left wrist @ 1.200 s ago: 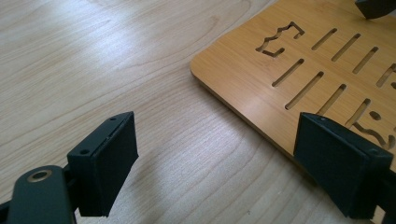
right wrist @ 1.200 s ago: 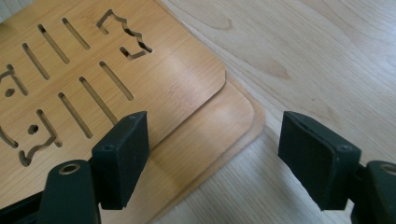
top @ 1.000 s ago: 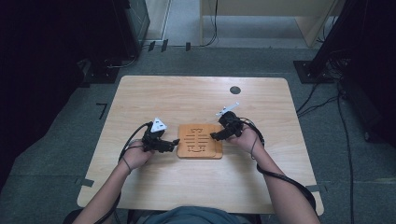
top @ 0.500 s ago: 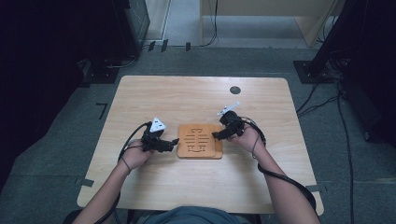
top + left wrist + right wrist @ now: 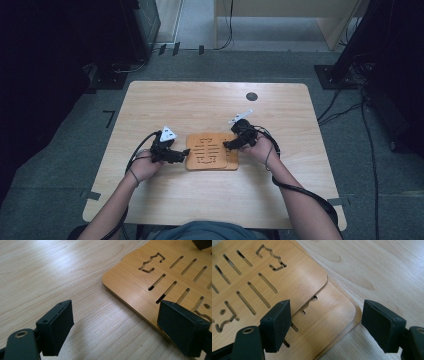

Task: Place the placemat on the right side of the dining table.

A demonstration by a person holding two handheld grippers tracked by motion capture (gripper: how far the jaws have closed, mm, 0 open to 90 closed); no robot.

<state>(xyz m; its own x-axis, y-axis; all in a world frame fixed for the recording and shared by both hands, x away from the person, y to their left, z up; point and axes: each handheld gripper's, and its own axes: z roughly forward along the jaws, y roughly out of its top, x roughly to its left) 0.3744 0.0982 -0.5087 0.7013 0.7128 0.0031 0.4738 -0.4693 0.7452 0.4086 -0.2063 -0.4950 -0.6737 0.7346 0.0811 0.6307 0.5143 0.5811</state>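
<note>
Two slotted wooden boards (image 5: 211,151) lie stacked flat in the middle of the table, the upper one shifted off the lower. My left gripper (image 5: 184,154) is at their left edge, open. In the left gripper view (image 5: 117,315) one jaw hangs over bare table and the other over the board's rim (image 5: 140,287). My right gripper (image 5: 228,145) is at the boards' right side, also open. In the right gripper view (image 5: 327,312) its jaws straddle the rounded corner of the lower board (image 5: 334,315), beside the upper board (image 5: 287,277). Neither gripper holds anything.
A small black round disc (image 5: 251,96) sits near the table's far edge. The pale wooden table (image 5: 165,105) has bare surface all round the boards. Cables and dark equipment stands (image 5: 345,70) are on the floor beyond the table.
</note>
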